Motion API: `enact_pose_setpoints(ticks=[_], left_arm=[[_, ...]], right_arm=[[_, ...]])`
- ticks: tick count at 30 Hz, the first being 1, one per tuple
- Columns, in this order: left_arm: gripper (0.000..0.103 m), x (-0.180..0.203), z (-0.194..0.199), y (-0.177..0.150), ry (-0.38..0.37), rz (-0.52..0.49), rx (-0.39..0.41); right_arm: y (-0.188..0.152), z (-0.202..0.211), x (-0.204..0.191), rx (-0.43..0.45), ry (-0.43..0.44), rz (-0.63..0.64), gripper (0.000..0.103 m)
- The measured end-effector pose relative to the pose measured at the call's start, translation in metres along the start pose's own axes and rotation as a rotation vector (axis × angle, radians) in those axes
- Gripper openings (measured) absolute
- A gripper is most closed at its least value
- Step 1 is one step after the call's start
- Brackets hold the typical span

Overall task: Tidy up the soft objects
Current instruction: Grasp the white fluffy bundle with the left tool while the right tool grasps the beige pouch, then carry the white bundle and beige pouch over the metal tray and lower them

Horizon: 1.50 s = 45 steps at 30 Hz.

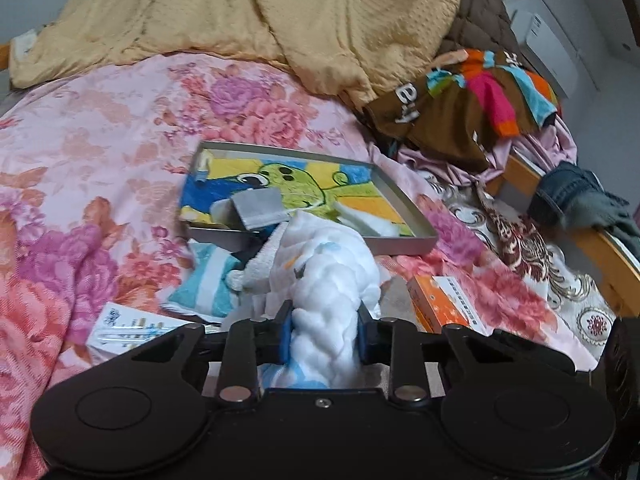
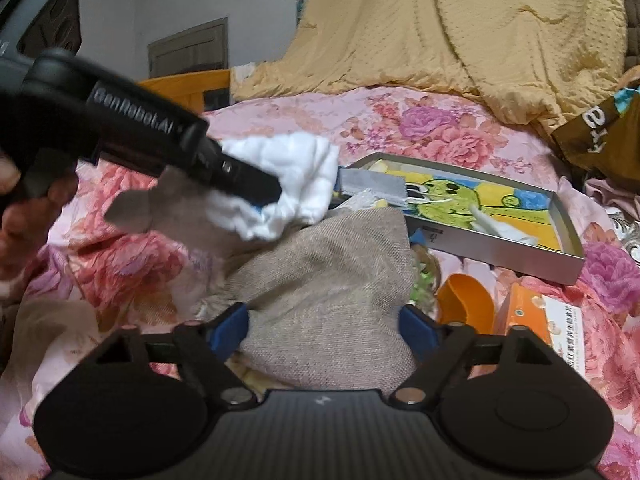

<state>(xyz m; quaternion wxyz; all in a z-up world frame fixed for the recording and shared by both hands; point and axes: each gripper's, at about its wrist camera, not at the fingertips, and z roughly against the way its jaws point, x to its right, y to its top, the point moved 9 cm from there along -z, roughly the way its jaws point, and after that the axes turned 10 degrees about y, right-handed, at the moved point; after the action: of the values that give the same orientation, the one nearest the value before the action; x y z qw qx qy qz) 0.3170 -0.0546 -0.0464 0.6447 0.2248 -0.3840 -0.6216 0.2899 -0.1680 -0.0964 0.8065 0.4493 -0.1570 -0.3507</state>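
Left gripper (image 1: 323,338) at lower centre of its view is clamped on a white quilted cloth (image 1: 332,280), whose lower end is hidden behind the gripper body; right gripper (image 2: 323,330) stands apart around a beige cloth (image 2: 328,280), contact unclear; only the right view shows the left gripper from the side, upper left, blurred; beyond, the metal tray (image 1: 404,240) holds a cartoon towel (image 1: 304,184); farthest, a yellow blanket (image 1: 280,12).
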Motion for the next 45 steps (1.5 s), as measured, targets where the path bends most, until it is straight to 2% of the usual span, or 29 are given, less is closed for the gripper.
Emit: enact_pose_setpoints(ticks=[4, 13, 21, 27, 29, 31, 36, 38, 40, 45], left_arm=[[0.03, -0.004, 0.01, 0.0, 0.008, 0.01, 0.016], [0.03, -0.004, 0.035, 0.004, 0.013, 0.031, 0.046], [0.03, -0.003, 0.058, 0.004, 0.011, 0.038, 0.074], [0.03, -0.001, 0.068, 0.002, 0.011, 0.037, 0.078], [0.03, -0.001, 0.069, 0.002, 0.011, 0.039, 0.08], [0.03, 0.0, 0.07, 0.003, 0.007, 0.041, 0.083], [0.03, 0.005, 0.072, 0.008, 0.005, 0.037, 0.095], [0.03, 0.008, 0.07, 0.013, 0.003, 0.036, 0.102], [0.03, 0.012, 0.068, 0.018, 0.001, 0.031, 0.112], [0.03, 0.016, 0.056, 0.028, -0.005, 0.066, 0.113]], right_arm=[[-0.002, 0.0, -0.009, -0.006, 0.001, 0.048, 0.067], [-0.001, 0.01, -0.022, 0.009, -0.066, 0.169, 0.057], [0.005, 0.03, -0.015, 0.044, -0.137, 0.147, 0.056], [0.013, 0.05, -0.004, 0.11, -0.187, 0.113, 0.048], [0.017, 0.056, 0.0, 0.139, -0.21, 0.108, 0.043], [0.02, 0.061, 0.006, 0.165, -0.243, 0.094, 0.035], [0.03, 0.076, 0.023, 0.239, -0.298, 0.049, 0.029], [0.035, 0.082, 0.027, 0.273, -0.317, 0.04, 0.022], [0.039, 0.087, 0.03, 0.3, -0.325, 0.032, 0.021], [0.039, 0.08, 0.033, 0.286, -0.323, 0.048, 0.017]])
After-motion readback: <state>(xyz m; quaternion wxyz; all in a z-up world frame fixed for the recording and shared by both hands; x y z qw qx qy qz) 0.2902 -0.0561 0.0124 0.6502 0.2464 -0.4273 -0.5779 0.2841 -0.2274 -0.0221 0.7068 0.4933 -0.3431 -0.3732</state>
